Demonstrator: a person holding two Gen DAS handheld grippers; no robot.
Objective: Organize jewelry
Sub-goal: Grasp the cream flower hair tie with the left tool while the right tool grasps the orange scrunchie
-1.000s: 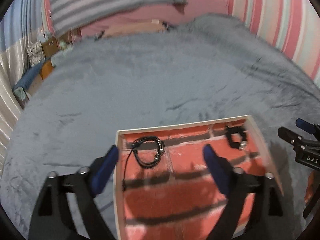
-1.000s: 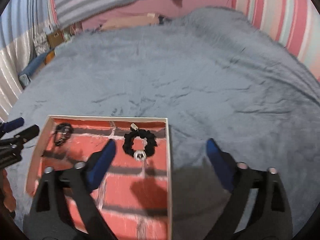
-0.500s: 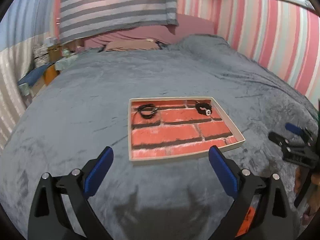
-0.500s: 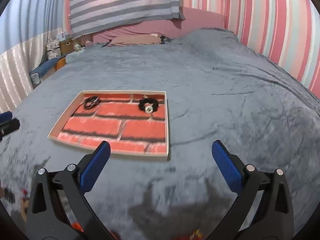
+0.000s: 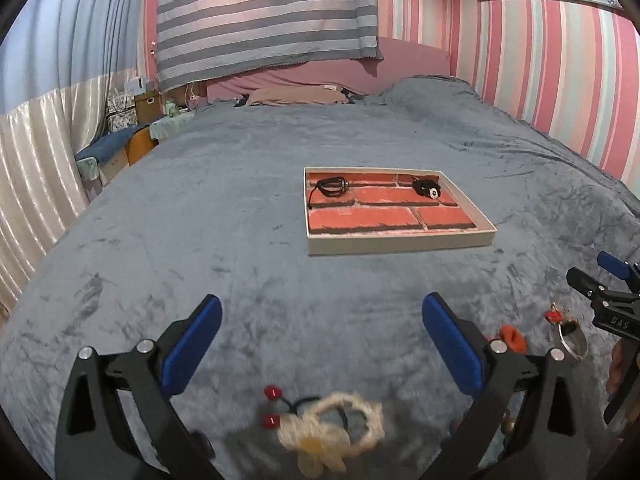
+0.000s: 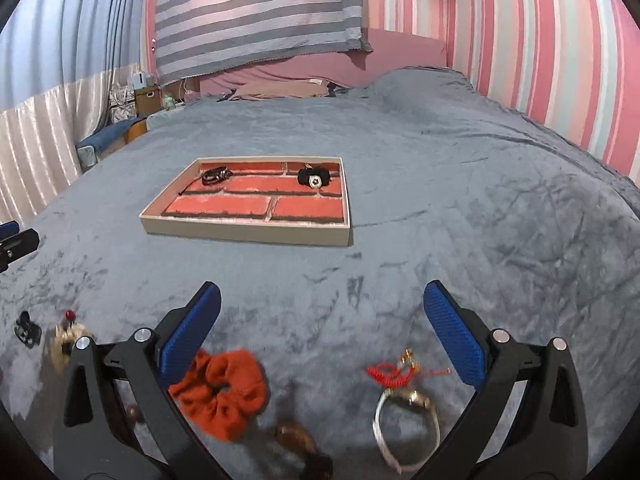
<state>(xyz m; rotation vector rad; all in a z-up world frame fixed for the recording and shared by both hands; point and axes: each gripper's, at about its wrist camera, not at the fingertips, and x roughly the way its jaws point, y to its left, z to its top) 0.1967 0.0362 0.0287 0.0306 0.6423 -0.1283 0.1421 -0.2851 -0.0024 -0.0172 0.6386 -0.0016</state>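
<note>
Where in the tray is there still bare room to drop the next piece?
The tray is bare across its near brick rows. Only the far row is taken: black cord bracelet far left, black scrunchie far right, with a gap between them.

White letters "DAS" on the black right tongs (image 5: 618, 280), at the frame's right edge.

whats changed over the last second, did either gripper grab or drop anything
Both grippers pulled back from the tray toward the loose pieces on the blanket. The left gripper, whose jaws have just been opening wider, is now above the cream hair tie; the right gripper is open above the orange scrunchie and bangle. Nothing was grabbed or dropped. The two black pieces stayed in the tray.
</note>
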